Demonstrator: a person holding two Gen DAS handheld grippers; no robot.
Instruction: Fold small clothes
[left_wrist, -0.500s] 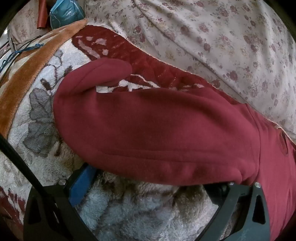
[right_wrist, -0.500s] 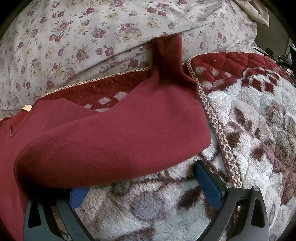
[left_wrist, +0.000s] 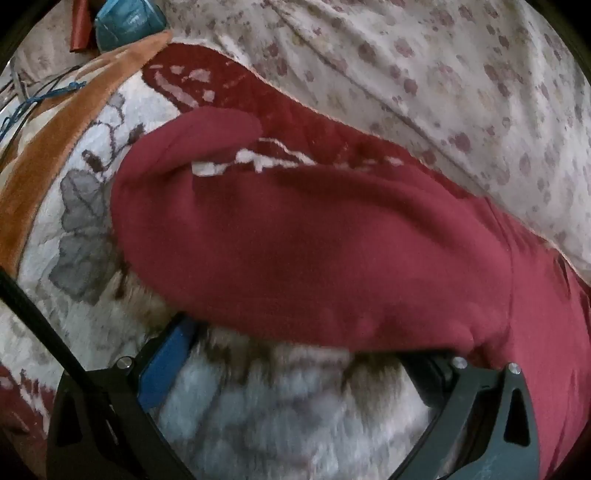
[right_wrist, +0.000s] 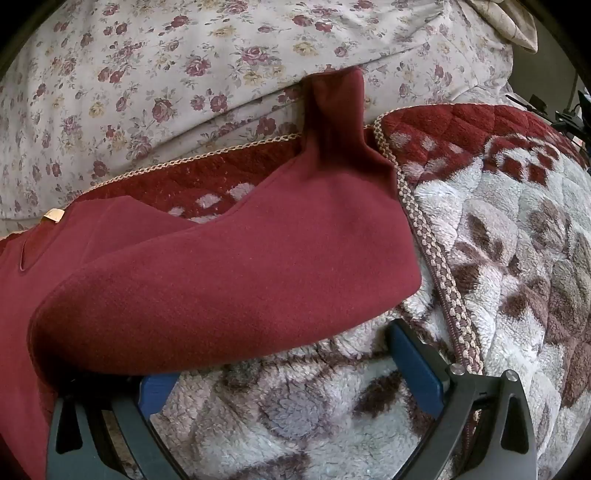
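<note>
Left gripper (left_wrist: 299, 354) tilted steeply down, jaws spread full wide, nothing clamped; only its left blue pad (left_wrist: 166, 363) shows, the right fingertip is hidden. Right gripper (right_wrist: 291, 363) at the same steep downward pitch, jaws equally wide, blue pads (right_wrist: 415, 363) showing on both fingers, gripping nothing.

A dark red garment (left_wrist: 314, 251) lies folded across a fleecy patterned blanket (left_wrist: 85, 206), with a floral sheet (left_wrist: 424, 62) beyond it. The left gripper (left_wrist: 295, 373) points down at its near edge, jaws spread wide, clamping nothing
</note>
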